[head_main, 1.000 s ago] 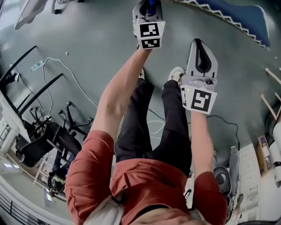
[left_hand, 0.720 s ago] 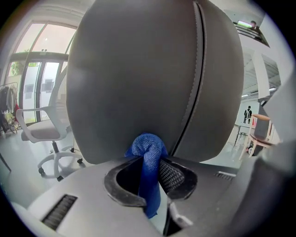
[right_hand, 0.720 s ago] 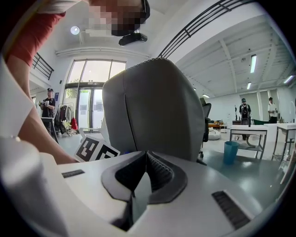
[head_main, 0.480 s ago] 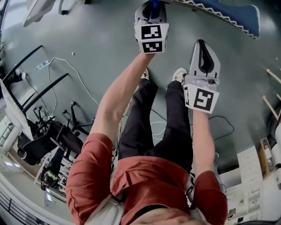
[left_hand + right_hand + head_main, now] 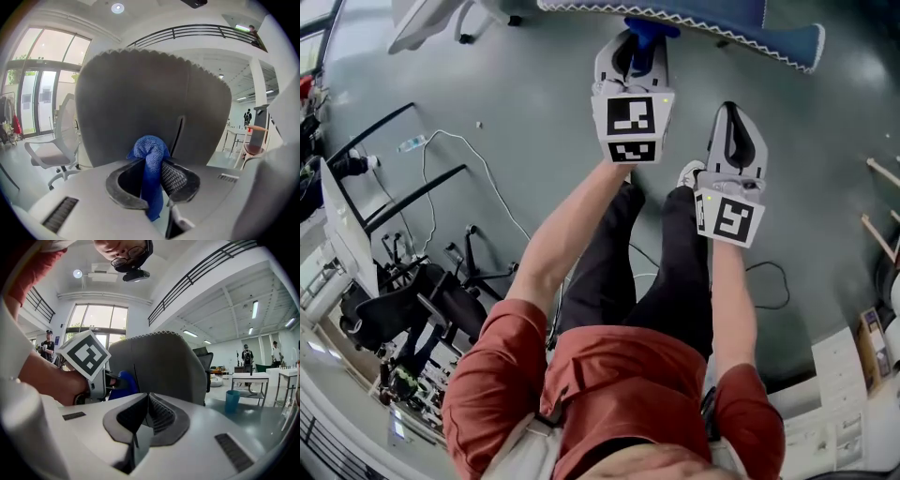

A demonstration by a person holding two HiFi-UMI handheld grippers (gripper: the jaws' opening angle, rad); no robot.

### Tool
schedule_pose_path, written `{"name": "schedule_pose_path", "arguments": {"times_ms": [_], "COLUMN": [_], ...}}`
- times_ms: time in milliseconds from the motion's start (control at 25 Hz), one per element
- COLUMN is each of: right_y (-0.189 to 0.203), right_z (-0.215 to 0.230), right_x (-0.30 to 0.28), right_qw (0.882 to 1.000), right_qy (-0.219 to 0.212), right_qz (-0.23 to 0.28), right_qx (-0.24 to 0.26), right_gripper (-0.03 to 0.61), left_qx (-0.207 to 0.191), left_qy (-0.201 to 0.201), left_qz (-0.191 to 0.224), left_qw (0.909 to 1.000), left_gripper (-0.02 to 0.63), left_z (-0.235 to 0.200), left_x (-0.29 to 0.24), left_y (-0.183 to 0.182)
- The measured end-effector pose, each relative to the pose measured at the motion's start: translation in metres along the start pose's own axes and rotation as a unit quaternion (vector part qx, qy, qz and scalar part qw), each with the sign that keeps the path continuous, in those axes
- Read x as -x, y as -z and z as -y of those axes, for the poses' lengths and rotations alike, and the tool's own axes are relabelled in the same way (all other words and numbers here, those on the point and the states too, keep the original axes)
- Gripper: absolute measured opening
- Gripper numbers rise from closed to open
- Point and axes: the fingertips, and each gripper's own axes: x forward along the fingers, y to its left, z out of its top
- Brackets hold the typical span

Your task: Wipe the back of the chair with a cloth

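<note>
Left claw (image 5: 151,180) is clamped on the blue cloth (image 5: 149,150). The jaws grip it mid-bunch, so a rounded wad sticks out past the tips and a short tail hangs below them.

Cloth looks like a soft, light, limp knit or microfibre. It has no stiffness of its own, so the wad in front of the jaws is the only working face. I'd say the grip point is fine: enough padding forward that the jaw tips shouldn't scrape the upholstery, though the wad may squash or pull through under a hard drag.

Cloth sits right in front of the chair back (image 5: 136,98), low and near the centre, beside a vertical seam or slot. It's very close, but I can't confirm contact from any view.

Chair back is a broad grey upholstered panel, upright, with a zigzag-stitched top edge. It probably has a firm shell with some give and a fabric face with decent friction. Base isn't in view; if it swivels or rolls it'll push away under pressure.

Right claw (image 5: 148,404) has its jaws pressed together with nothing between them. It's held off to the side and behind the left one, clear of the chair. It could brace the panel's edge if needed.

White office chair (image 5: 51,150) stands well off to the left.
</note>
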Motion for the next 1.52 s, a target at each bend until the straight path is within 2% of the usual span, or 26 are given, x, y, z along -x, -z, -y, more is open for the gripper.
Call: {"name": "schedule_pose_path", "arguments": {"times_ms": [240, 360, 440, 600, 800, 1000, 1200, 1360, 1520], "right_y": [-0.028, -0.029, -0.026, -0.024, -0.026, -0.010, 0.014, 0.031, 0.056], "right_z": [-0.004, -0.001, 0.000, 0.001, 0.003, 0.011, 0.011, 0.027, 0.042], "right_x": [0.016, 0.023, 0.028, 0.035, 0.034, 0.033, 0.023, 0.022, 0.017], "right_qw": [1.000, 1.000, 1.000, 1.000, 1.000, 1.000, 1.000, 1.000, 0.999], "right_qy": [0.009, 0.011, 0.012, 0.017, 0.017, 0.019, 0.014, 0.014, 0.024], "right_qz": [0.011, 0.006, 0.001, -0.004, -0.005, -0.012, -0.021, -0.028, -0.035], "right_qx": [0.004, 0.004, 0.004, 0.001, 0.002, 0.001, 0.000, 0.002, 0.000], "right_gripper": [0.025, 0.025, 0.025, 0.025, 0.025, 0.025, 0.025, 0.025, 0.025], "left_qx": [-0.022, -0.037, -0.042, -0.047, -0.044, -0.031, -0.020, -0.006, -0.008], "left_qy": [0.018, 0.017, 0.014, 0.010, 0.004, -0.010, 0.012, 0.024, 0.022], "left_qz": [0.029, 0.049, 0.048, 0.039, 0.029, 0.015, -0.018, -0.036, -0.053], "left_qw": [0.9992, 0.9979, 0.9979, 0.9981, 0.9986, 0.9993, 0.9996, 0.9990, 0.9983], "left_gripper": [0.083, 0.084, 0.086, 0.087, 0.087, 0.089, 0.089, 0.089, 0.089], "left_z": [0.005, 0.005, 0.007, 0.009, 0.004, 0.003, 0.015, 0.041, 0.056], "left_x": [0.049, 0.071, 0.082, 0.094, 0.095, 0.087, 0.050, 0.017, -0.018], "left_y": [-0.054, -0.085, -0.100, -0.116, -0.114, -0.074, 0.000, 0.062, 0.123]}}
